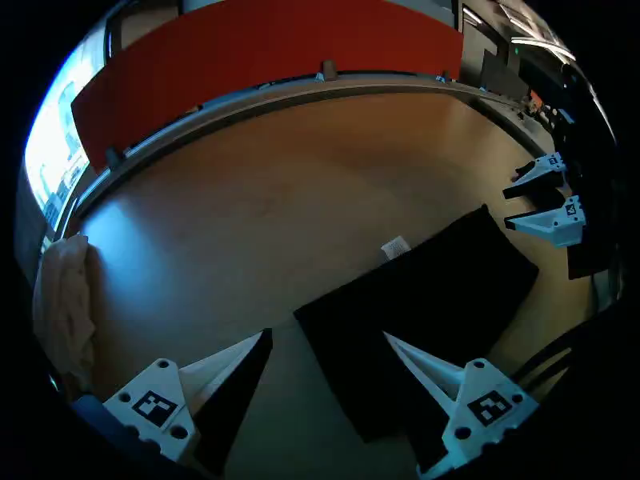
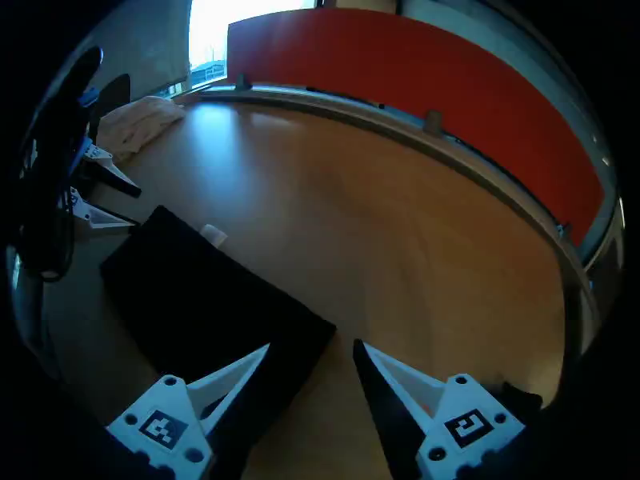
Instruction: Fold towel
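— Jaws first. How do they stand on the left gripper (image 1: 326,334)?

— Wide apart, nothing held. The left-hand finger hangs over bare table (image 1: 240,208). The right-hand one is over the black towel (image 1: 432,296), whose edge runs between the two. Whether either touches the cloth, I cannot tell.

— And the right gripper (image 2: 311,344)?

— Equally wide open and empty. It mirrors the other: one finger over the towel, one over bare wood, a corner of the towel between them.

— Position of the towel?

— Flat on the table as a dark rectangle, between the two grippers, one at each end. A white tag (image 1: 394,247) sticks out at its far edge. The cloth is too dark to count layers.

— Other items, left to right?

— A pale crumpled cloth (image 1: 64,304) lies at the table's left end, well apart from the towel. A red panel (image 1: 264,48) stands along the far rim.

— Step in hand?

— In my judgement, positioning for a grasp. No fold is under way.

— Requirement for the next move?

— Each gripper should come down until one finger slips under the towel's edge, and both should close together. Then lift evenly and carry that side across to the opposite edge. The risk is pinching only an upper layer, or one end lagging and skewing the fold.
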Demonstrator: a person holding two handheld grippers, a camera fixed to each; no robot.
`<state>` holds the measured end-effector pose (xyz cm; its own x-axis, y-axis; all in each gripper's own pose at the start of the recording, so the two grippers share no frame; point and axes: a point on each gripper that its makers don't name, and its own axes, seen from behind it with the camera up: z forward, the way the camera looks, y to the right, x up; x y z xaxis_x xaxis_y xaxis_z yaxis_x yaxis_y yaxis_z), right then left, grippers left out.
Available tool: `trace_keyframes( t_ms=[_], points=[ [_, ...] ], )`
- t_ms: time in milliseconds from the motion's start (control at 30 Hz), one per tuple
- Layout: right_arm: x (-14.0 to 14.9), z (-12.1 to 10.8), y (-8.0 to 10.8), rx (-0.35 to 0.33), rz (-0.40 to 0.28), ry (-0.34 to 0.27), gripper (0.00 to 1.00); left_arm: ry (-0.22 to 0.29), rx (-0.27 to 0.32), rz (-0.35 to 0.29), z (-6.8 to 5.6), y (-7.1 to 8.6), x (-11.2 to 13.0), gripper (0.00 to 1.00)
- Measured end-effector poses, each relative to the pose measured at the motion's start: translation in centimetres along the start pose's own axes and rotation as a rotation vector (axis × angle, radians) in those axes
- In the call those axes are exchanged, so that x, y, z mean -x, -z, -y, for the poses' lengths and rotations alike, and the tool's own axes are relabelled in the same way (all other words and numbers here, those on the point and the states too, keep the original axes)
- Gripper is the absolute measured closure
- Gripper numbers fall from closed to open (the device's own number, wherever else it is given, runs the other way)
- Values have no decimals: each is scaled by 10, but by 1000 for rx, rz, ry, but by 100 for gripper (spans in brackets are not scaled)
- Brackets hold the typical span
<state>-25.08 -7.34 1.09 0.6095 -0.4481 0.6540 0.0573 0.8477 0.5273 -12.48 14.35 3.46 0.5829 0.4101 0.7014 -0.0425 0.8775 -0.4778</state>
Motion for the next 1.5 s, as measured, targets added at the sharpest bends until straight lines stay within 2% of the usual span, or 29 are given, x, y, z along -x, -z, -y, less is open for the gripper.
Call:
trace_keyframes(
  t_ms=[67,133,533,1067,1300,1500],
  points=[
    [0,3,2,-5,-5,-2,16,6,3,-1,0,2,2,8],
    [0,5,5,-9,-7,-5,12,8,8,-1,-2,3,3,8],
    [7,18,24,-18,-27,-26,12,15,17,-18,-10,21,10,8],
    [30,37,56,-11,-41,-43,12,58,16,-19,-23,53,42,8],
    [37,41,61,-15,-39,-54,12,93,14,-24,-25,61,50,8],
    [38,42,61,-26,-38,-40,12,105,0,-31,-23,66,54,8]
  ],
)
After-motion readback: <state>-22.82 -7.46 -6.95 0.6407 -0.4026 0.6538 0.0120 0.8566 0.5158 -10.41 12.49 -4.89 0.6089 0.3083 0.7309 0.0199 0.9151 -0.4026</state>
